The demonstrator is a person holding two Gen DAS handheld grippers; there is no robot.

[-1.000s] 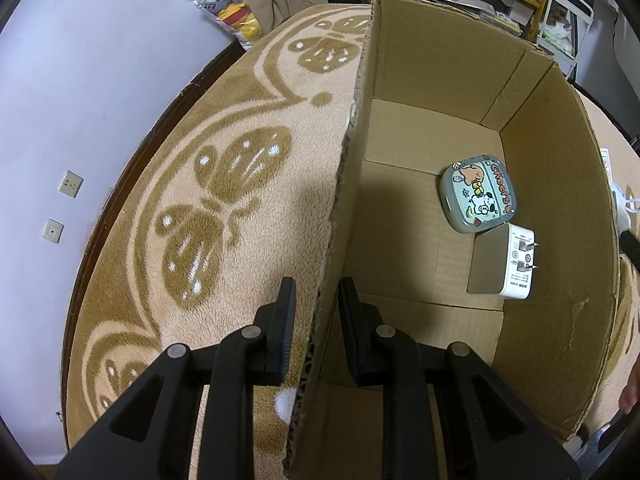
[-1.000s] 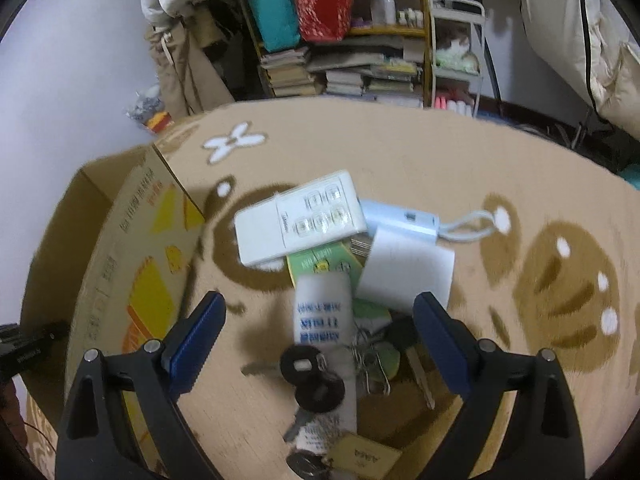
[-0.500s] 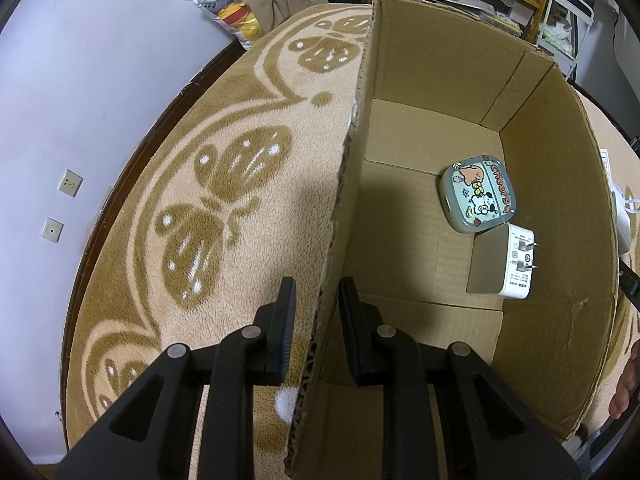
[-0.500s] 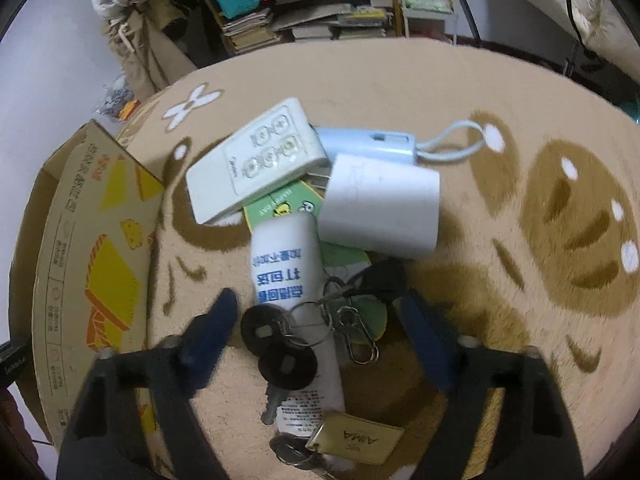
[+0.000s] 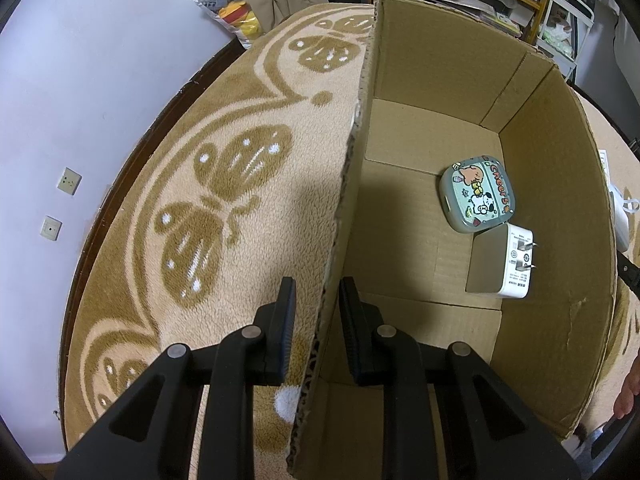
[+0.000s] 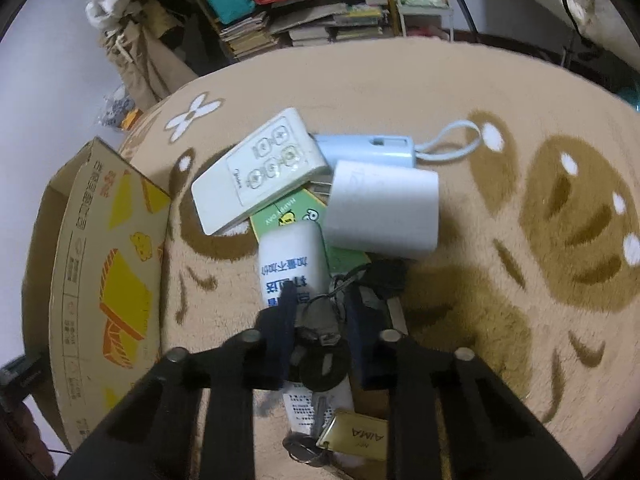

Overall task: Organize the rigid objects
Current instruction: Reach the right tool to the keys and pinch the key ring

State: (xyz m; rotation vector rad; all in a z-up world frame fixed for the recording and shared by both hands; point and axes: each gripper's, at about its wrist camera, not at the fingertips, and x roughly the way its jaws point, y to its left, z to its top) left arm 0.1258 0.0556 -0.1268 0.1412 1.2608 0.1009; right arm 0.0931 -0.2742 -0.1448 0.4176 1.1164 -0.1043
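Note:
My left gripper (image 5: 318,308) is shut on the near left wall of an open cardboard box (image 5: 440,60), one finger outside and one inside. On the box floor lie a rounded cartoon-print case (image 5: 478,194) and a white plug charger (image 5: 516,264). In the right wrist view my right gripper (image 6: 320,312) is down on a pile on the rug, its fingers shut around a bunch of keys (image 6: 324,364) with a gold tag (image 6: 356,434). The pile also holds a white remote (image 6: 260,172), a light blue device with a loop (image 6: 368,150), a white block (image 6: 380,210) and a white tube with blue print (image 6: 288,264).
A green card (image 6: 280,216) lies under the pile. The box's printed outer side (image 6: 104,260) stands left of the pile on the tan patterned rug (image 6: 520,160). Cluttered shelves (image 6: 320,8) line the back. A hand (image 5: 628,392) shows at the box's right edge.
My right gripper dropped toward the pile and its wide-open fingers closed in around the key bunch. The left gripper and the box stayed put.

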